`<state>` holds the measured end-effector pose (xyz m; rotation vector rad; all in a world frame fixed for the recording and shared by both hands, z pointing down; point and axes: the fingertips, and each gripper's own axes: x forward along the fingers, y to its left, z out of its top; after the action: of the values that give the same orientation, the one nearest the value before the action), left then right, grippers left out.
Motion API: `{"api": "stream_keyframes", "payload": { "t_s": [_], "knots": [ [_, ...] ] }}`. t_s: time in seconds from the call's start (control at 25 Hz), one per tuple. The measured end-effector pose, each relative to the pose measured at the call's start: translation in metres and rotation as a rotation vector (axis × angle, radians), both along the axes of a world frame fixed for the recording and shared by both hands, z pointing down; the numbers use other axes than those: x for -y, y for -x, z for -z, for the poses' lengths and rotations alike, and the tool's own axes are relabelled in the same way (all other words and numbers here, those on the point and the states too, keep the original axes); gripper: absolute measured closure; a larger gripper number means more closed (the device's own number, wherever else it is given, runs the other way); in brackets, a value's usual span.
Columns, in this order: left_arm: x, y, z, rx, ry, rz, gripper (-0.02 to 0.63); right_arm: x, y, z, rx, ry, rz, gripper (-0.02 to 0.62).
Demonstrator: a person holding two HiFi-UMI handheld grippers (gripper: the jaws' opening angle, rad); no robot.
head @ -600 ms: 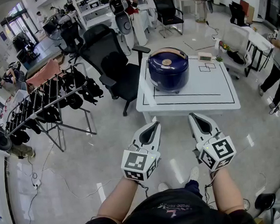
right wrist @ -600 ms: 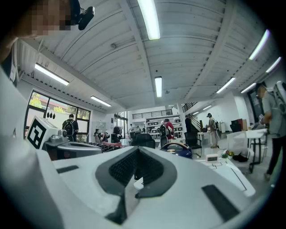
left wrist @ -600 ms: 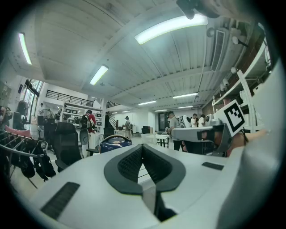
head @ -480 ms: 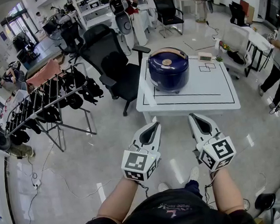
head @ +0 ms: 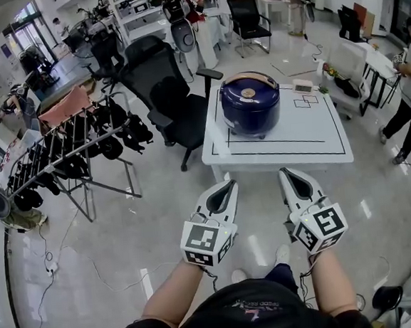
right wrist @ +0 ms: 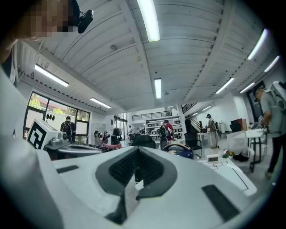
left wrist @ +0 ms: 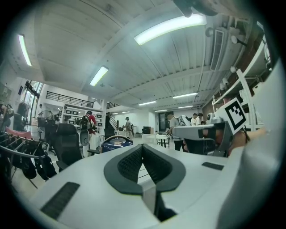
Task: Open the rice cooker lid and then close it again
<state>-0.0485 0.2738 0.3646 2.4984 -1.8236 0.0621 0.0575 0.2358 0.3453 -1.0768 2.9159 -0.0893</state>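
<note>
Blue rice cooker (head: 250,104), lid (head: 248,87) shut, white table (head: 311,133)

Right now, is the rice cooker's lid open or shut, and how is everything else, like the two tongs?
rice cooker lid: shut.
rice cooker: upright on the white table.
left tongs: shut, holding nothing.
right tongs: shut, holding nothing.
office chair: empty.
drying rack: unfolded, hung with dark things.
</note>
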Motion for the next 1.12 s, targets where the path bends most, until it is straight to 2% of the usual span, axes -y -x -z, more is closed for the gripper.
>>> {"api": "stream_keyframes", "payload": {
  "t_s": [0.28,0.44,0.56,0.72,0.76,1.12],
  "knots": [
    [0.012,0.005,0.001,-0.013,-0.012,0.025,0.600,0.010,0.003,0.000,-0.005,-0.008,0.020,0.594],
    [0.027,0.011,-0.001,-0.018,-0.003,0.037,0.574,0.024,0.010,0.004,0.003,-0.015,0.048,0.579],
    [0.043,0.013,-0.001,-0.020,-0.003,0.037,0.497,0.042,0.014,0.005,0.006,-0.015,0.059,0.540],
    [0.072,0.006,-0.001,0.018,-0.003,0.032,0.314,0.075,0.012,0.009,0.018,-0.024,0.060,0.460],
    [0.080,0.006,-0.001,0.028,-0.003,0.037,0.296,0.084,0.011,0.010,0.022,-0.024,0.062,0.448],
    [0.162,0.002,0.003,0.056,-0.009,0.054,0.279,0.177,-0.004,0.010,0.060,-0.012,0.054,0.442]
  ]
}}
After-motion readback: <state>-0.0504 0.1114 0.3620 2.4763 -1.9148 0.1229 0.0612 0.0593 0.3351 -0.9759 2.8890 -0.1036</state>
